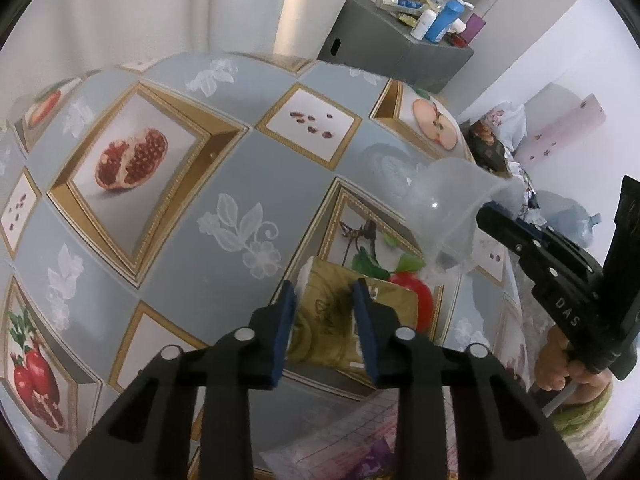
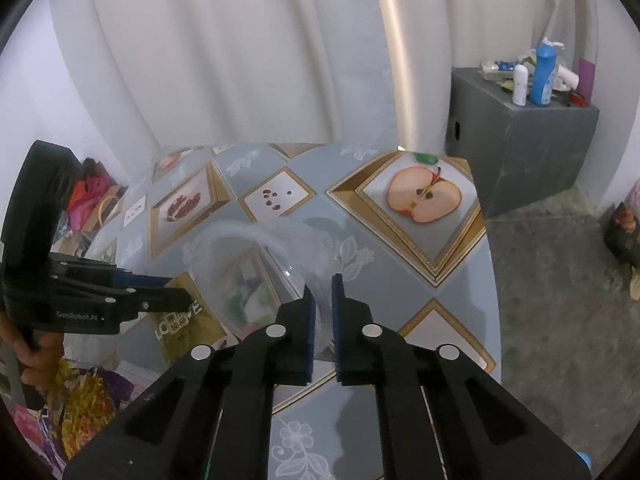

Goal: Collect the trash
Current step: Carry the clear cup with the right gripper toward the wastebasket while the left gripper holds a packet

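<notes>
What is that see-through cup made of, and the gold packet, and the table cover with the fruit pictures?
The see-through cup looks like thin clear plastic: the pattern shows through it, and a small glint sits on its wall. The gold packet seems to be crinkly foil or plastic film, with creases and dark print. The table cover is probably glossy printed vinyl, smooth and slightly reflective.

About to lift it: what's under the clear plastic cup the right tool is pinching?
Through the clear plastic cup only the tablecloth print shows. The gold wrapper lies beside it. The right tool hides the near rim.
</notes>
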